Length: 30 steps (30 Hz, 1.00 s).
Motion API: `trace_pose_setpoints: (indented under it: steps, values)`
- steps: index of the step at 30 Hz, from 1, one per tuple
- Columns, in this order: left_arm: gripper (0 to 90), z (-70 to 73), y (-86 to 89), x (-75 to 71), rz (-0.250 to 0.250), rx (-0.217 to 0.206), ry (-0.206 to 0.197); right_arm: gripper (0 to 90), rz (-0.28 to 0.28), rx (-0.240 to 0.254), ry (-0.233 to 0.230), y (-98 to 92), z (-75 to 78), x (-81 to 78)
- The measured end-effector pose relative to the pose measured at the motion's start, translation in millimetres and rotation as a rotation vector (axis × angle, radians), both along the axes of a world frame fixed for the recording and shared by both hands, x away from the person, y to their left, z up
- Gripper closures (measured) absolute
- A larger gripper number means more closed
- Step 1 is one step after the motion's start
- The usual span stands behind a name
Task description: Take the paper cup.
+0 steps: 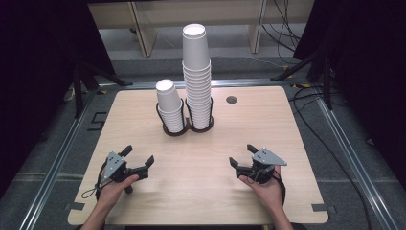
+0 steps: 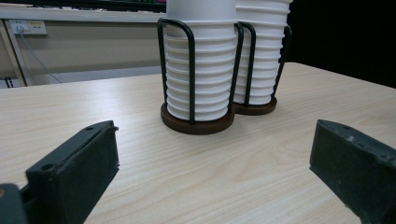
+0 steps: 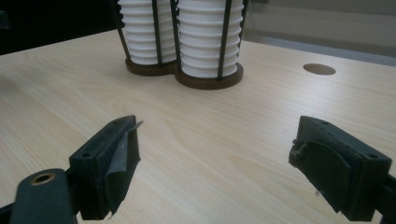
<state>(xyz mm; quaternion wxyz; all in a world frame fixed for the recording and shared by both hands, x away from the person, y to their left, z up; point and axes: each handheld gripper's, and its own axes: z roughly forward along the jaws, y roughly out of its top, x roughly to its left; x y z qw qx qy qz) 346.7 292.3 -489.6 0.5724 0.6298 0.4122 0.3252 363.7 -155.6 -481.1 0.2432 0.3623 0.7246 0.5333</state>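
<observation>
With both the left gripper (image 1: 139, 158) and the right gripper (image 1: 242, 155) held with jaws wide open and empty low over the worktop (image 1: 201, 191), the tall cup stack (image 1: 197, 76) at the far middle is best approached squarely, then the short cup stack (image 1: 170, 105) touching its left.

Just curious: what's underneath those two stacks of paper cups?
Each stack, the shorter stack and the taller stack, sits in a black wire holder on a dark round base. The cups cover the base's top.
</observation>
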Motion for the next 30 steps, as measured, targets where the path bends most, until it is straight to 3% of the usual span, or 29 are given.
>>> trace_pose_setpoints:
  steps: [1, 2, 3, 4, 5, 6, 7, 9, 13, 15, 16, 19, 22, 25, 26, 28, 29, 30]
  values:
    - [0.9, -0.2, -1.4, 1.4, -0.004, 0.003, -0.013, 15.2, -0.014, 0.011, 0.012, 0.6, 0.2, -1.2]
    - [0.9, 1.5, -2.3, 0.4, 0.000, 0.018, -0.003, 15.2, -0.007, 0.014, 0.020, -0.7, 1.0, -1.1]
    - [0.9, 2.6, -3.6, 1.0, -0.002, 0.022, -0.007, 15.3, -0.011, -0.005, -0.012, -2.9, 0.9, 1.0]
    - [0.9, 4.0, -5.2, 1.8, -0.005, 0.024, -0.012, 15.2, -0.010, 0.032, 0.013, -2.0, 1.2, 0.3]
    - [0.9, 5.4, -6.8, 3.0, -0.009, 0.031, -0.018, 15.2, -0.011, 0.022, 0.007, -3.7, 2.4, 0.9]
    - [0.9, 6.7, -8.4, 4.2, -0.008, 0.036, -0.023, 15.2, -0.003, 0.044, 0.013, -4.3, 3.4, 1.6]
    - [1.1, 6.7, -10.9, 7.0, -0.013, 0.020, -0.046, 15.3, -0.008, 0.046, -0.015, -5.0, 4.7, 3.3]
    - [1.2, 9.7, -14.1, 6.9, -0.015, 0.029, -0.035, 15.3, -0.004, 0.069, -0.018, -4.5, 9.1, 4.0]
    - [1.6, 13.5, -19.3, 8.1, -0.047, 0.038, -0.047, 15.3, 0.002, 0.064, -0.049, -5.0, 18.6, 6.3]
    - [1.6, 20.7, -23.2, 11.9, -0.068, 0.026, -0.060, 15.3, -0.008, 0.071, -0.070, -4.0, 25.9, 10.3]
    - [1.6, 22.7, -25.7, 15.2, -0.078, 0.007, -0.080, 15.3, -0.013, 0.080, -0.052, -2.5, 28.8, 10.4]
    - [1.9, 32.6, -31.7, 20.9, -0.103, 0.020, -0.079, 15.3, -0.010, 0.086, -0.065, 2.6, 37.2, 15.0]
    - [2.0, 40.7, -41.1, 30.5, -0.129, 0.000, -0.113, 15.3, -0.004, 0.076, -0.090, 6.9, 47.0, 22.1]
    - [2.0, 50.9, -48.9, 35.9, -0.147, 0.030, -0.111, 15.3, 0.010, 0.090, -0.100, 12.9, 56.2, 30.4]
    - [2.1, 53.6, -51.7, 38.3, -0.157, 0.034, -0.114, 15.3, 0.003, 0.068, -0.100, 13.7, 60.2, 32.1]
    - [2.1, 56.4, -54.2, 40.8, -0.166, 0.040, -0.118, 15.3, 0.018, 0.089, -0.103, 17.1, 62.8, 35.3]
    - [2.2, 62.0, -59.5, 45.6, -0.180, 0.052, -0.129, 15.3, 0.019, 0.085, -0.119, 20.9, 69.9, 40.4]
    - [2.2, 65.2, -62.9, 49.2, -0.198, 0.052, -0.149, 15.3, 0.020, 0.085, -0.107, 23.1, 73.6, 42.1]
